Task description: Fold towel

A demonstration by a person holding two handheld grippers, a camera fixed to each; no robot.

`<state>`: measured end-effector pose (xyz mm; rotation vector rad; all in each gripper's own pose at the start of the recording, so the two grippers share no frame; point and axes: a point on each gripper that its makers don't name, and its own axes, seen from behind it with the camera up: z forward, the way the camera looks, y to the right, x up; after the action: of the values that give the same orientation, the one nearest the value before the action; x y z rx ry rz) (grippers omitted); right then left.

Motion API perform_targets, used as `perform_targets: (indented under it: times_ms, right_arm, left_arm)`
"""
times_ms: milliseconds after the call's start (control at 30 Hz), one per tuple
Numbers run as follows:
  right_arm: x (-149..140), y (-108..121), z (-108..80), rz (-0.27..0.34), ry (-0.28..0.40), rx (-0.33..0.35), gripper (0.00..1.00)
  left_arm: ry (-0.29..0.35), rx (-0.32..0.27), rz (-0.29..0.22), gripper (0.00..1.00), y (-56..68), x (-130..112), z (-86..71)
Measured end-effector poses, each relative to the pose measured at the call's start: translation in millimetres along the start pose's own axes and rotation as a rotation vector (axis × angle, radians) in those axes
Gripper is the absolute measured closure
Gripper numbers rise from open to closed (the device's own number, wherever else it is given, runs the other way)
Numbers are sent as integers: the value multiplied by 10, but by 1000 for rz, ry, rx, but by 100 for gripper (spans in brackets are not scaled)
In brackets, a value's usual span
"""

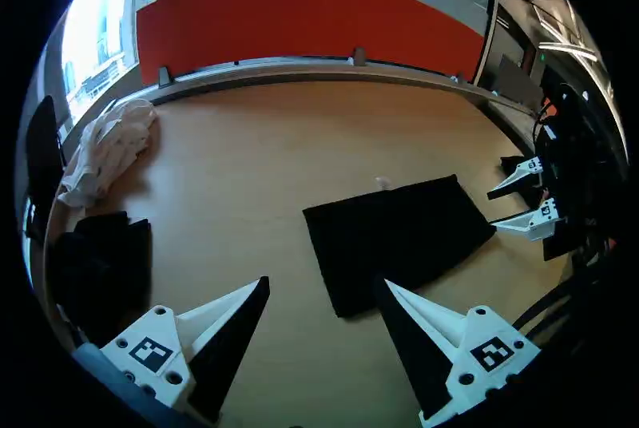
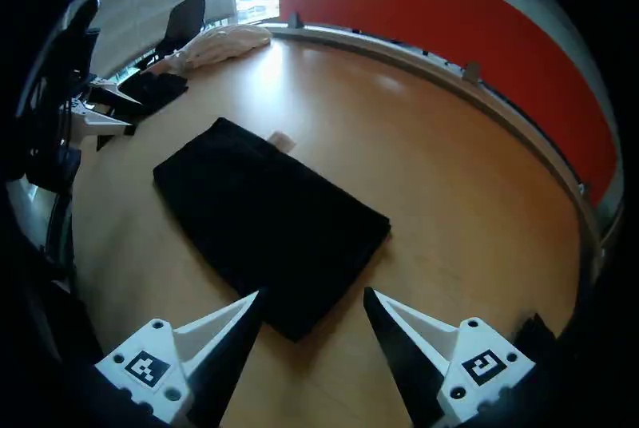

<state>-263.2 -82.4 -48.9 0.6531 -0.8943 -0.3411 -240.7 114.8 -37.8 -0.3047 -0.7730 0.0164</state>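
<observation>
Towel [image 2: 267, 220], black, lies flat in a rectangle on your worktop [image 2: 447, 188]. Your left tool [image 1: 323, 282] and right tool [image 2: 313, 293] both stand wide apart, holding nothing, each near an opposite towel end.

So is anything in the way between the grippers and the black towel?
No, nothing visible. The left gripper and the right gripper are both open, with just bare table before the towel. The cream cloth and the dark pile lie off at the table's edge.
</observation>
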Motion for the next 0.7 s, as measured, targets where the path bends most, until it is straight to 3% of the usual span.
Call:
perform_targets:
  times_ms: [700]
  right_arm:
    - [-148, -126, -35, -101, -47, 69, 11]
  left_arm:
    - [-3, 105, -79, 4, -216, -232, -256]
